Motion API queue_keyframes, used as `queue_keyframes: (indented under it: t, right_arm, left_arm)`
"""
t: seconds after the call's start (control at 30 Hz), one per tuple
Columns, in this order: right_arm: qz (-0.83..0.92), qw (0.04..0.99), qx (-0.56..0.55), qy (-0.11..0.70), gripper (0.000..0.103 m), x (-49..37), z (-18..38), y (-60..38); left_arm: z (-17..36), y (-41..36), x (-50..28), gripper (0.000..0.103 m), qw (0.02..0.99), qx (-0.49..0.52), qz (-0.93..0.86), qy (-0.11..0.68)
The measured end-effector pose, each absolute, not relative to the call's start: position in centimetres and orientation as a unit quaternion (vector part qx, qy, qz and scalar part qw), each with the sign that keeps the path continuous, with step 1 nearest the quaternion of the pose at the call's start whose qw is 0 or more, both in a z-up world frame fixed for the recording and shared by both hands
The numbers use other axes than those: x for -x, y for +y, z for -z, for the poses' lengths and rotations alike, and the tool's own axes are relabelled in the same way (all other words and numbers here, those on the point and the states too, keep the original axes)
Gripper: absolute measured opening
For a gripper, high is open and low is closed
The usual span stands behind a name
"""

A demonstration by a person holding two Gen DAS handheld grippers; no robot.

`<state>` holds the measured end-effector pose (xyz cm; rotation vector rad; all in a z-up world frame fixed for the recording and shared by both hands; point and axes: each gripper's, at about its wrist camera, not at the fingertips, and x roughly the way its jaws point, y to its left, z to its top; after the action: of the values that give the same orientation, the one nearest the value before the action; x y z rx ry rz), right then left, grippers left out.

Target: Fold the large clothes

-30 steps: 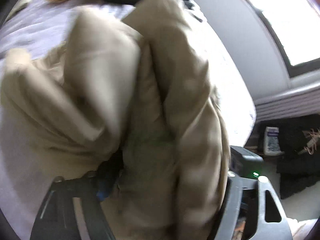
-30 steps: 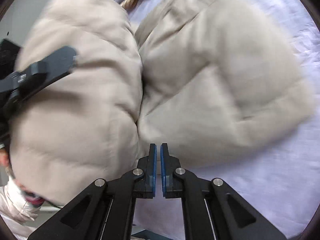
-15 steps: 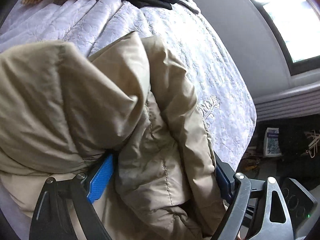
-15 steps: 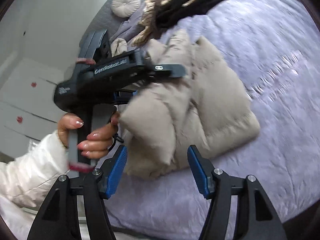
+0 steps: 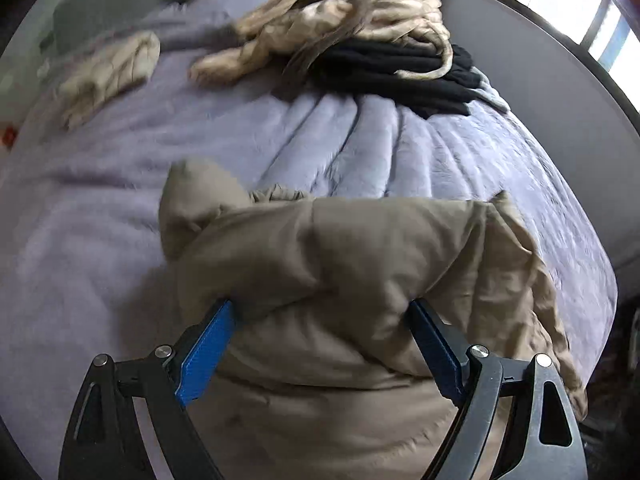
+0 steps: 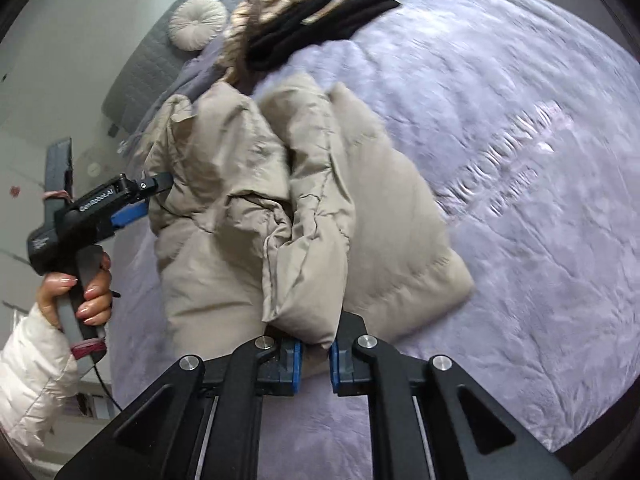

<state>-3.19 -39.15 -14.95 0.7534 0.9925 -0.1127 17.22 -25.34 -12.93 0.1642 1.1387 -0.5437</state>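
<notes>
A beige puffer jacket (image 6: 248, 208) lies bunched and partly folded on the lilac bedspread (image 6: 520, 160); it also fills the lower half of the left wrist view (image 5: 340, 280). My left gripper (image 5: 320, 316) is open, its blue pads either side of a thick fold of the jacket; it shows at the jacket's left edge in the right wrist view (image 6: 140, 204). My right gripper (image 6: 314, 354) is shut on the jacket's near corner fold.
A pile of tan and black clothes (image 5: 360, 40) lies at the far side of the bed, also in the right wrist view (image 6: 320, 12). A folded cream garment (image 5: 108, 72) and a round cushion (image 6: 196, 24) lie near the headboard. The bed edge drops at right.
The jacket dropped from held up to lying on the bed. My left gripper opened and drew back. My right gripper opened, then closed on the near corner fold.
</notes>
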Motion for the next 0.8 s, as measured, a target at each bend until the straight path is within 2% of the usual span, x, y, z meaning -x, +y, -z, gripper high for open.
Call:
queue_keyframes:
  t: [0.27, 0.4, 0.5, 0.63, 0.73, 0.8]
  right_arm:
    - [0.098, 0.789, -0.374, 0.477, 0.011, 4.8, 17.3, -42.5]
    - [0.097, 0.761, -0.412, 0.492, 0.017, 5.2, 19.0, -45.3]
    - [0.102, 0.781, -0.408, 0.461, 0.021, 6.6, 15.7, -46.8]
    - [0.080, 0.822, -0.376, 0.419, 0.021, 6.4, 10.9, -47.5]
    - [0.055, 0.828, -0.358, 0.428, 0.021, 2.9, 10.3, -47.7]
    - [0.041, 0.814, -0.365, 0.451, 0.019, -0.4, 12.6, -48.2]
  left_arm:
    - [16.5, -34.1, -17.3, 0.088, 0.794, -0.099, 0.285, 0.528]
    - [16.9, -36.8, -17.0, 0.088, 0.792, -0.117, 0.283, 0.529]
    - [17.2, -36.9, -17.1, 0.088, 0.793, -0.120, 0.280, 0.529]
    - [17.5, -36.4, -17.1, 0.088, 0.792, -0.118, 0.278, 0.530]
    - [17.4, -36.9, -16.9, 0.088, 0.795, -0.124, 0.274, 0.527]
    - [17.4, -36.8, -16.9, 0.088, 0.796, -0.126, 0.272, 0.527]
